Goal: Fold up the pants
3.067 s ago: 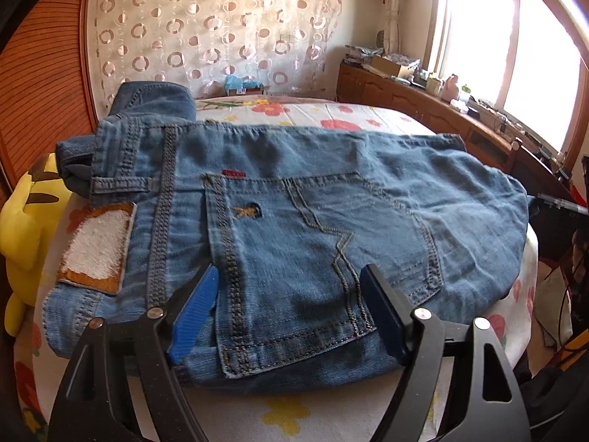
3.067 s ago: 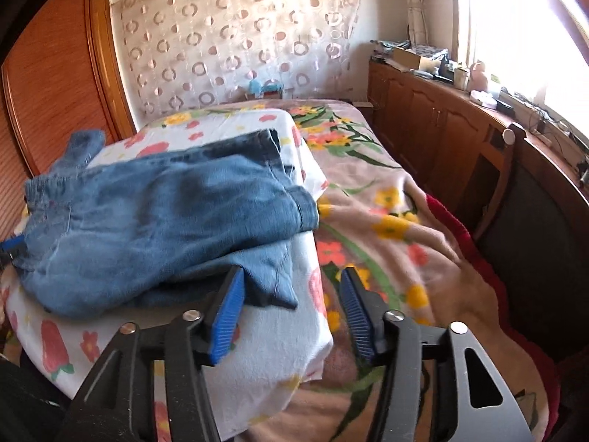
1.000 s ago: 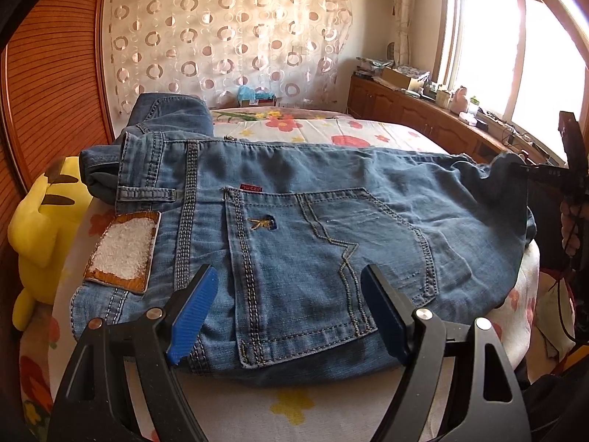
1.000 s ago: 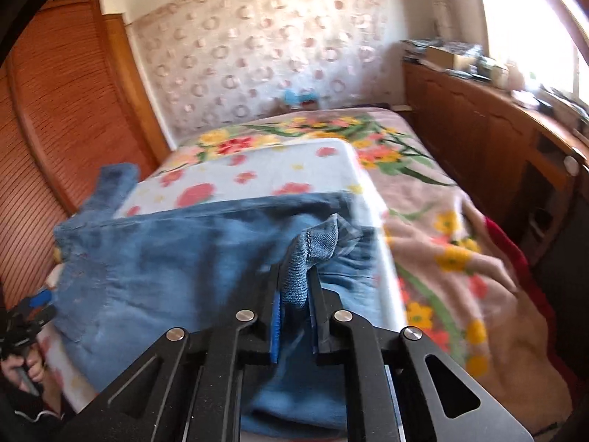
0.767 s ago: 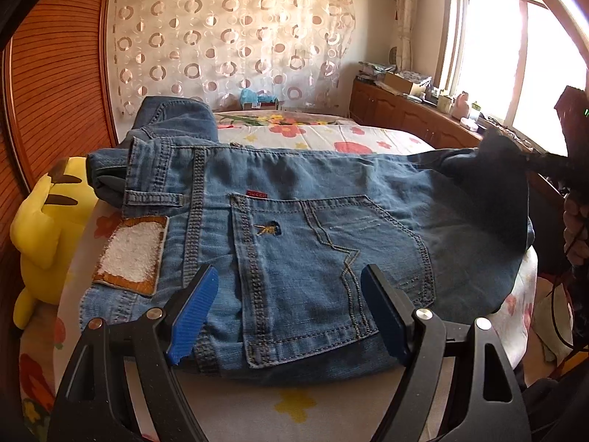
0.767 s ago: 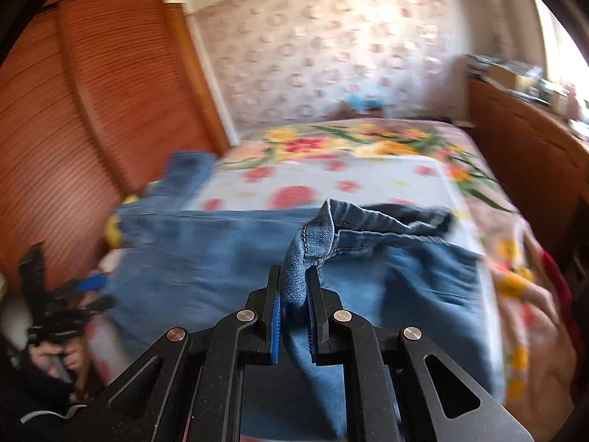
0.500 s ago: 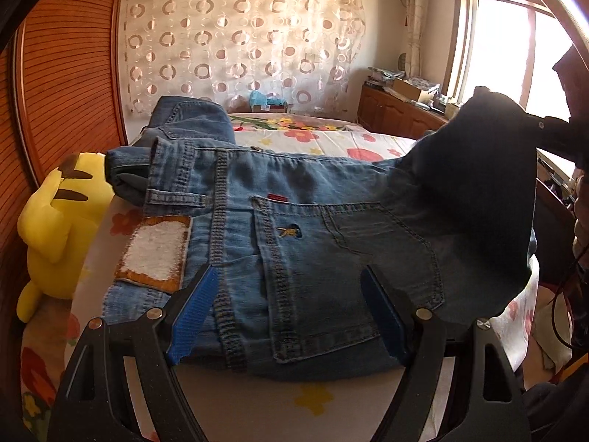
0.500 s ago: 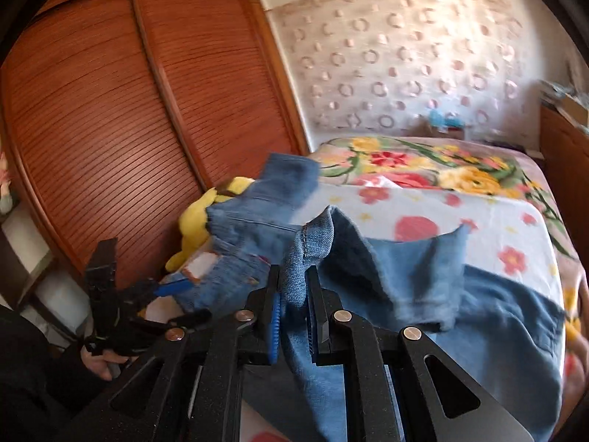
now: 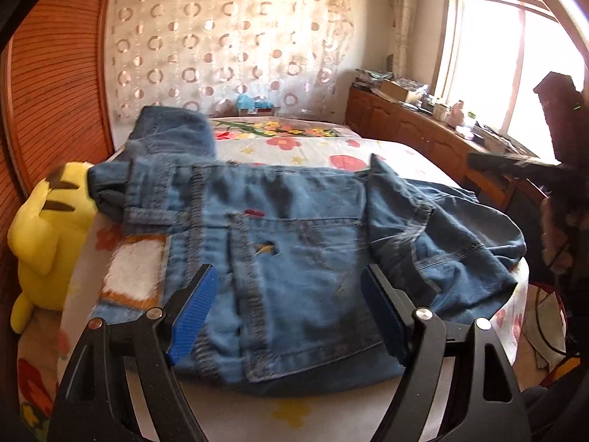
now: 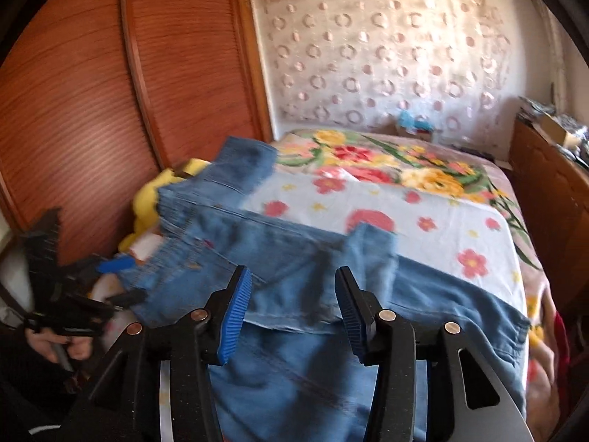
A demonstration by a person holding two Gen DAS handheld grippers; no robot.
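Across the near end of the bed [image 9: 302,147], beside the yellow plush toy [image 9: 44,228], the pants [image 9: 279,243] are lying, waistband towards the toy, long axis running away from it. Soft, heavy denim; best pinched at hems or waistband. Left tool [image 9: 291,313] is standing apart, empty; right tool [image 10: 294,313] has just been opening, clamping nothing.

the jeans [image 10: 294,294] are motion-blurred in the right wrist view, their near part hidden behind the right gripper [image 10: 292,313]. the yellow plush toy [image 10: 147,199] shows only partly behind the denim, its shape unclear.
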